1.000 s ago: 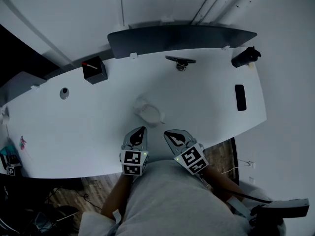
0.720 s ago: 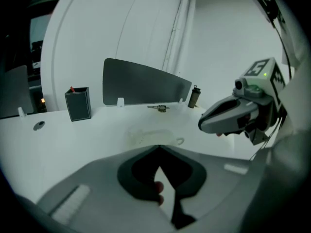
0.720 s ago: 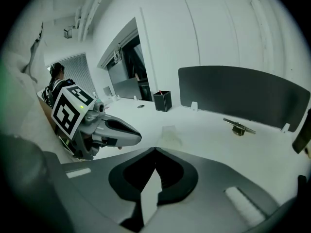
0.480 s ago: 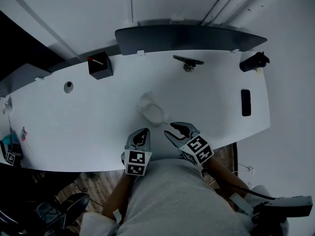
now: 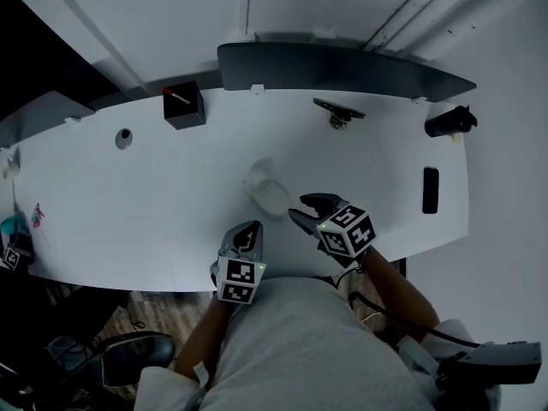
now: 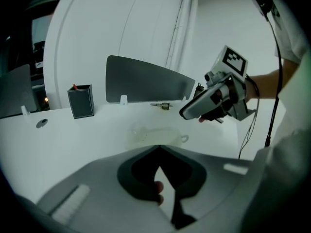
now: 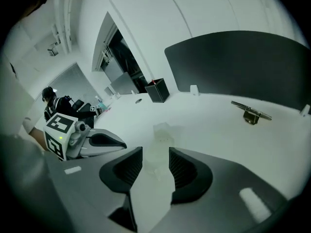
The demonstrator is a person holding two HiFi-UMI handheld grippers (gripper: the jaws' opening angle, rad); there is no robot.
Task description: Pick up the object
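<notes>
Two grippers hang over the near edge of the table (image 5: 128, 212). The left gripper (image 5: 248, 229) has its jaws pressed together on nothing. The right gripper (image 5: 301, 208) has its jaws spreading wider, with nothing between the pads yet. The object (image 5: 267, 191) lies just beyond their tips, roughly in line with the gap.

The object sits near the middle of the table, closer to the front edge than the back, alone on bare white top. It looks like a small clear plastic piece with a little loop at one side; what it is exactly I cannot tell. From that look I judge it light, thin-walled and fairly stiff. It seems smooth enough to skid away under a sideways nudge, and likely to flex if pinched hard. The safest hold seems across its narrower body, a pad coming down on either side and the loop left free.

Room is plentiful. The box (image 5: 184, 105), the bracket (image 5: 339, 114) and the panel (image 5: 342, 67) all stand well apart at the back. Only the left gripper is near, on the object's near left. With the front edge just behind both grippers, a straight lift looks better than dragging the object back
</notes>
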